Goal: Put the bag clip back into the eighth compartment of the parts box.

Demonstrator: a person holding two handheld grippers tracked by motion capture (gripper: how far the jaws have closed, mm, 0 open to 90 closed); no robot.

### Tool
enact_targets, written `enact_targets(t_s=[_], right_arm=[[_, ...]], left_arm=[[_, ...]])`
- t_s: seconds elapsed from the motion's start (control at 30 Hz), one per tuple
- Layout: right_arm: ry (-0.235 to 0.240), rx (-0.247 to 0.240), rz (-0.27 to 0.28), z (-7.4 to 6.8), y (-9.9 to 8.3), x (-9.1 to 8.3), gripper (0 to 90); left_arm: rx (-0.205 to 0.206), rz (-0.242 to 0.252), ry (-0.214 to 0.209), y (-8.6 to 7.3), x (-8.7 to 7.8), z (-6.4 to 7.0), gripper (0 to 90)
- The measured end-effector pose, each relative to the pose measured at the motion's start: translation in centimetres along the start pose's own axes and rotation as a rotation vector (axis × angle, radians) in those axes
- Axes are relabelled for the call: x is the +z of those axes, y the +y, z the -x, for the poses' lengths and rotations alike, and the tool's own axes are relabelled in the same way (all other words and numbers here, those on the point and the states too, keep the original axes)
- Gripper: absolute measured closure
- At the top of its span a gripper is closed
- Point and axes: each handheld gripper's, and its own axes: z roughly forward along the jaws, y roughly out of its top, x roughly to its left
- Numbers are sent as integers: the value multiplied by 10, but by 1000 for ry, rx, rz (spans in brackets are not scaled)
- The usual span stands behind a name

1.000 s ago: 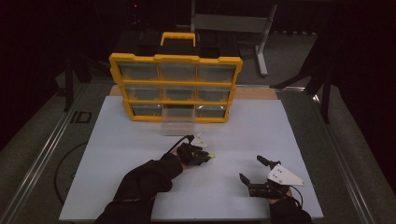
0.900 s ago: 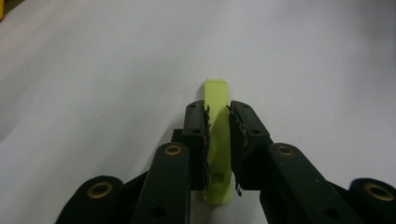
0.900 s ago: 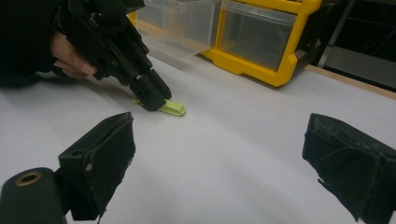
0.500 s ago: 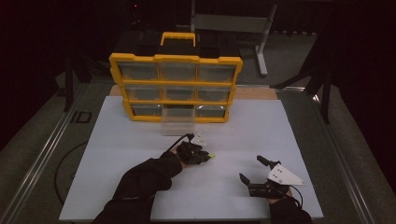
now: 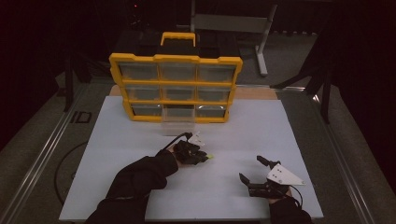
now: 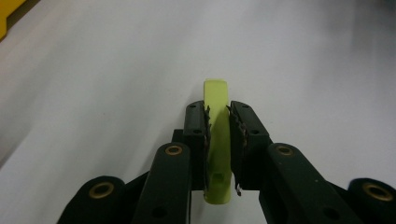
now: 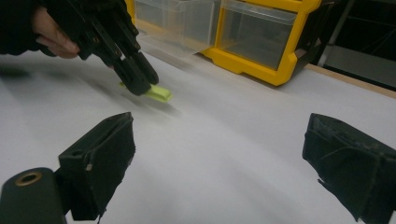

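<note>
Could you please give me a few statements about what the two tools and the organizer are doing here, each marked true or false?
1. The left tool is shut on the yellow-green piece. True.
2. The right tool grips a piece too. False: its jaws stand open and empty.
3. The yellow organizer has one clear drawer pulled out. True.
4. The yellow-green piece lies inside that drawer. False: the left tool holds it at the white table.

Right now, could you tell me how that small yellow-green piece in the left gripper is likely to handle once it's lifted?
The yellow-green piece looks like stiff plastic: it juts straight past the left gripper without sagging. Being thin and small, it is probably very light. Its smooth sides might slip, though the jaws' toothed pads clamp it squarely. Flat-sided, it seems unlikely to roll on the white table.
</note>
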Motion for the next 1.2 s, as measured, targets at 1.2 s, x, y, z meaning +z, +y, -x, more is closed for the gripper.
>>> enact_targets(t_s=[1.2], right_arm=[[-1,-3,2,0,0,0,91]], left_arm=[[41,49,20,17,-66,4,782]])
